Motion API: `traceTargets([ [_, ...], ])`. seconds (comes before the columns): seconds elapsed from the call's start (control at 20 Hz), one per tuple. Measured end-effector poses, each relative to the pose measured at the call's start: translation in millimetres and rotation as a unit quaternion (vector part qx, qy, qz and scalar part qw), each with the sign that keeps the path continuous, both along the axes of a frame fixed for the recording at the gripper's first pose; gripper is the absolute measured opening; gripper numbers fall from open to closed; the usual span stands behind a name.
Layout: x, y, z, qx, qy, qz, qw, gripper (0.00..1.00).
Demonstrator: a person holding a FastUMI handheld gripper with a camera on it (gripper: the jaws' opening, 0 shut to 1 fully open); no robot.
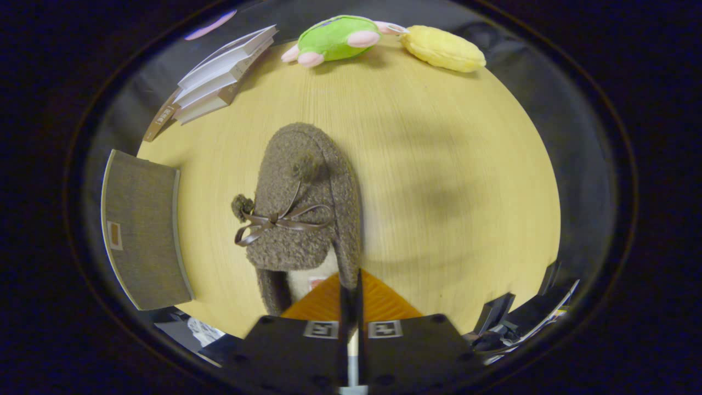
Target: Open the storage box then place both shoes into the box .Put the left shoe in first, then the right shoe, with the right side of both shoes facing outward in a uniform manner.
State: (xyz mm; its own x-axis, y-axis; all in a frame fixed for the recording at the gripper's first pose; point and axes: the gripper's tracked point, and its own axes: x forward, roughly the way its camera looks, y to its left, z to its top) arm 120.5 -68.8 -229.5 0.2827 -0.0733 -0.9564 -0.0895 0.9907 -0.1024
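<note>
Brown fuzzy shoe [304,206] with a ribbon bow hangs over the wooden table [439,164], its collar edge pinched between the gripper's [351,285] nearly closed fingers. Grey storage box [143,230] sits left of it; books [225,74] and plush toys [334,38] lie beyond.

A light wooden table [439,181] is seen. At frame centre a brown fuzzy slipper [304,208] with a bow is laid on it. A grey fabric storage box [143,230] is placed at left, stacked books [222,74] upper left, a green plush toy [335,38] and yellow plush toy [443,49] along the top.
</note>
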Motion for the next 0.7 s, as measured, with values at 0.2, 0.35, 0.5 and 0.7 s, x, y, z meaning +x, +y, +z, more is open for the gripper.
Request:
traceTargets([
  [0.2,0.5,1.1,-0.8,0.021,-0.013,-0.017,1.000,0.03],
  [0.35,-3.2,14.6,6.2,0.096,-0.011,-0.070,0.993,0.03],
  [0.5,-3.0,27.3,24.6,0.152,-0.023,-0.093,0.984,0.03],
  [0.7,-14.7,62.7,74.9,0.234,-0.044,-0.095,0.967,0.03],
])
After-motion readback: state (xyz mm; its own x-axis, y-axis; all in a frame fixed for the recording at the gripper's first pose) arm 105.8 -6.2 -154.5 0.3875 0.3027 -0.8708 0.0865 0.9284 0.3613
